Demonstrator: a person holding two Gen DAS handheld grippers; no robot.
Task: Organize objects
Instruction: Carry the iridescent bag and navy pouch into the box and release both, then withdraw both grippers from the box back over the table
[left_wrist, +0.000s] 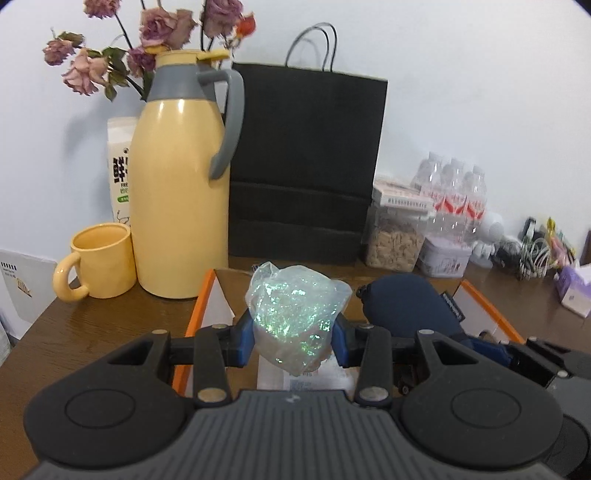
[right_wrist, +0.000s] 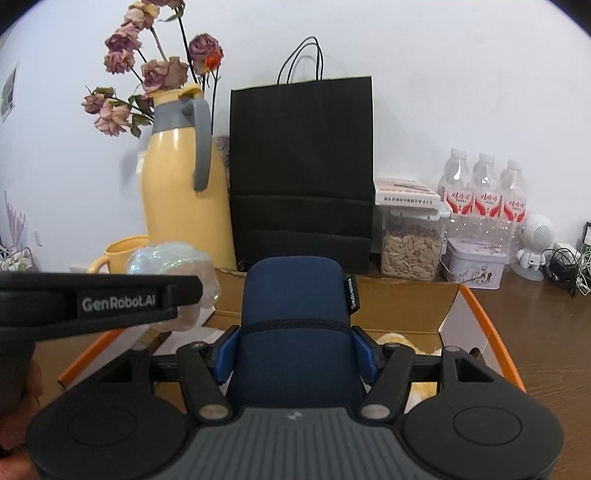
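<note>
Glitter bag: your left gripper (left_wrist: 293, 341) has its blue pads pressed into both sides of a clear bag of iridescent shreds (left_wrist: 295, 314), held above the open cardboard box (left_wrist: 195, 317).
Blue pouch: your right gripper (right_wrist: 295, 354) is clamped on a navy fabric pouch (right_wrist: 295, 306), also over the box, just right of the bag.
Handling, bag: it looks light, soft and crinkly, and the film is likely slippery; the pads sit at its middle, where the bulk is, which seems the safest hold. Squeeze harder and it may simply deform or slide out.
Handling, pouch: padded and soft by the look of it, so it should give under the pads but not slip easily; you have it low on its body, below the seam, with the top standing free above the fingers.
Box: orange-edged flaps stand open; a printed paper lies under the bag, and something pale and fluffy (right_wrist: 391, 338) shows under the pouch.
Stage: both things appear ready either to go in or come out; which one cannot be told.
Behind the box: a yellow flask (left_wrist: 181, 192) with a matching mug (left_wrist: 99, 260), dried roses (left_wrist: 155, 33), a black paper bag (left_wrist: 306, 166), a jar of seeds (right_wrist: 410, 251), a small tin (right_wrist: 472, 264) and water bottles (right_wrist: 484, 195) line the wall on the wooden table (left_wrist: 92, 332).
</note>
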